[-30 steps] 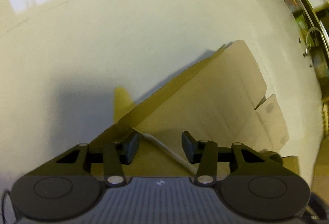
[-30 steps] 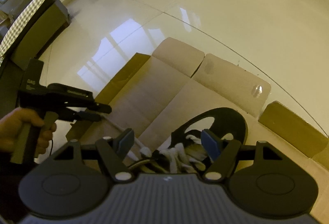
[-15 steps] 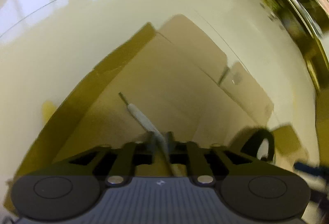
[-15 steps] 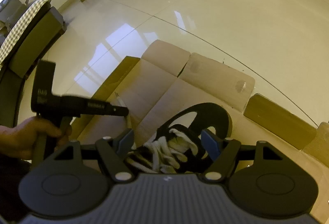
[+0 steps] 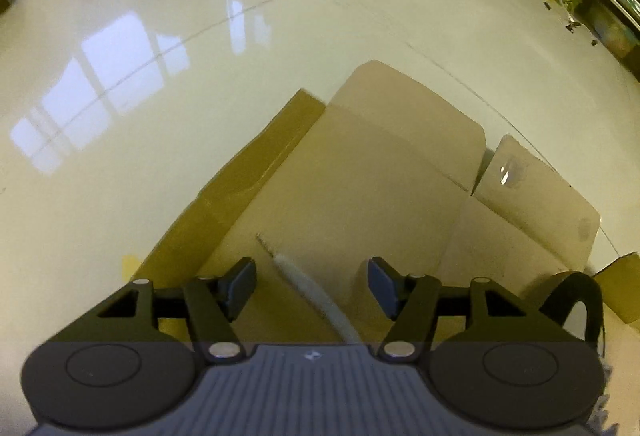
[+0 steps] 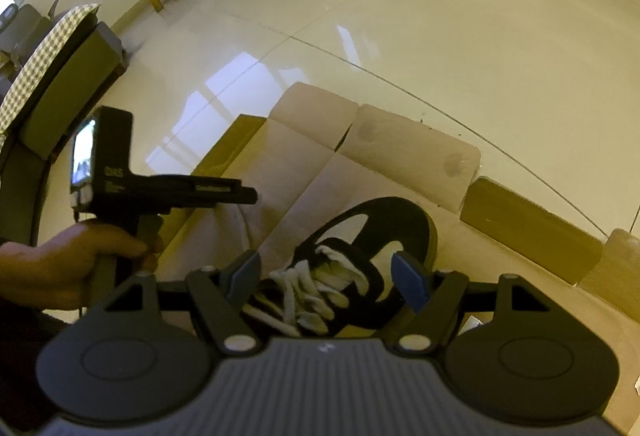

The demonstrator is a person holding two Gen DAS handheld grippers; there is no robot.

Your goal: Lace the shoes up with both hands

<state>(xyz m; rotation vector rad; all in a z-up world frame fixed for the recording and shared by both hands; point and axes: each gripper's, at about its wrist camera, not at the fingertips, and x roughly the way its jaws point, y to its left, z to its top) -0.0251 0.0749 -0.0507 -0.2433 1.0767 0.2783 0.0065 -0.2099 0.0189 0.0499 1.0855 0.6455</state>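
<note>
- Left gripper (image 5: 311, 286): jaws apart and closing, no pad pressing on anything. Judged to be lined up for taking the lace end that lies between them.
- Lace (image 5: 308, 290): pale cord with a thin stiff tip, lying slack on the cardboard. It runs between the left jaws, nearer the left pad, touching neither; the tip points ahead of the jaws, the rest passes back under the gripper body. Probably laid out straight so the tip can be picked up cleanly.
- Cardboard (image 5: 360, 196): flattened box spread on the glossy floor (image 5: 200, 16), under and ahead of both pairs of jaws. It appears to serve as the work mat.
- Hand (image 6: 60, 268): left of the right jaws, wrapped round the handle of the left gripper, which points over the cardboard.
- Right gripper (image 6: 326, 278): jaws wide apart, gripping nothing. They hang over the shoe, seemingly waiting for their turn.
- Shoe (image 6: 352, 268): black with white lacing, resting on the cardboard. Its laced part shows between the right jaws, its opening just ahead of them; contact is not visible.
</note>
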